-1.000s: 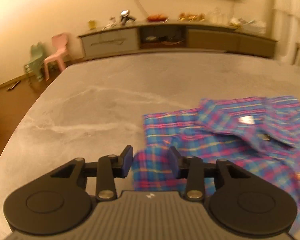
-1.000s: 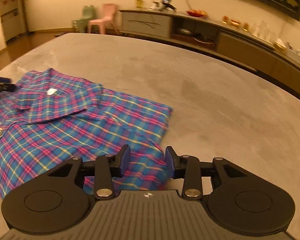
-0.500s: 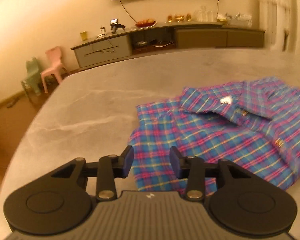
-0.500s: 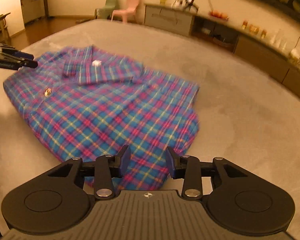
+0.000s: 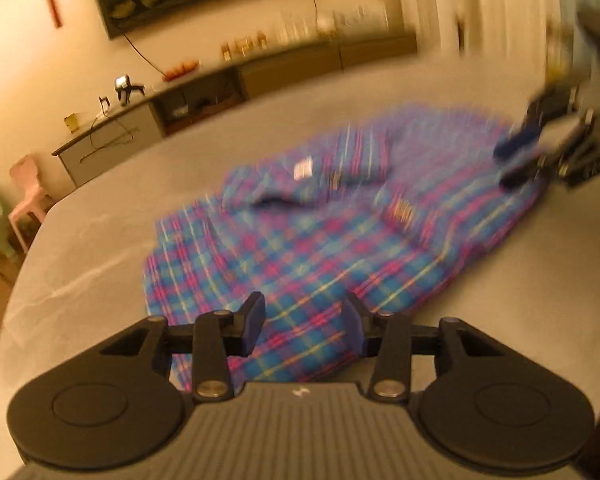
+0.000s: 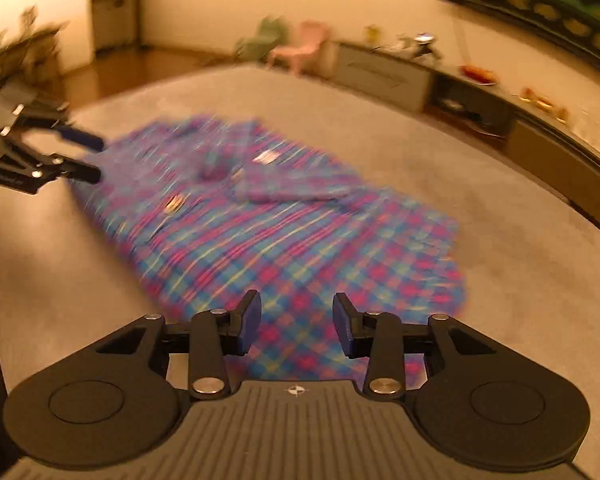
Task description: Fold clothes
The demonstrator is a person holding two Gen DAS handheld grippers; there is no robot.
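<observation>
Plaid shirt [image 6: 284, 236] lies folded, collar up, on the tabletop [image 6: 480, 208]; left hand-held gripper [image 5: 304, 326] and right hand-held gripper [image 6: 296, 328] hover wide, empty.

No lettering can be read on anything here

1. The shirt [image 6: 284, 236] is a plaid of blue, pink and yellow, folded into a compact, roughly rectangular bundle.
2. It lies flat on the grey surface [image 6: 500, 216], collar side up, the collar [image 5: 324, 176] spread open with a white label inside.
3. Small buttons seem to run down its front, though motion blur smears them.
</observation>
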